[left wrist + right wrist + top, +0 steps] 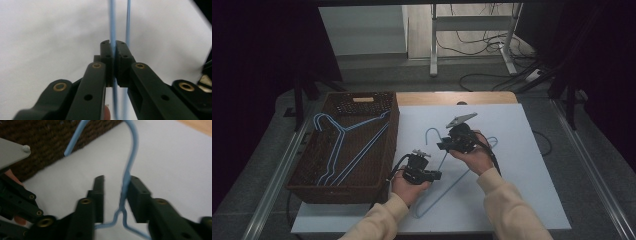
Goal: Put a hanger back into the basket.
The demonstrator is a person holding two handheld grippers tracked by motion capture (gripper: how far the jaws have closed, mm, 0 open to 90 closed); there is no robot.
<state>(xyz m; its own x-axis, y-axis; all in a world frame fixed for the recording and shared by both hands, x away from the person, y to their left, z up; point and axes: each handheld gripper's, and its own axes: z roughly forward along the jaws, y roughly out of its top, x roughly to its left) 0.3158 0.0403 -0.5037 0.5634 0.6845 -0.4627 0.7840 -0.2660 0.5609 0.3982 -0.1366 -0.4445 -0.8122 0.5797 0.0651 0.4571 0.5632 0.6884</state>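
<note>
Lying on the white tabletop (522, 150) beside a woven wicker basket (312, 175), the thin blue wire hanger (130, 170) stayed flat. The left hand-held gripper (114, 47) pinched its straight wire tight. The right hand-held gripper (115, 187) stood part-open around the twisted neck.

Wicker basket (384, 150) left, hangers (343, 145) inside.

White table (532, 165) is carrying two things directly: a brown wicker basket (389, 150) sitting at its left edge, and a light-blue wire hanger (432, 134) lying near the middle, just beside the basket. A wooden strip (482, 98) is showing along the far edge, probably the tabletop under a white sheet.
</note>
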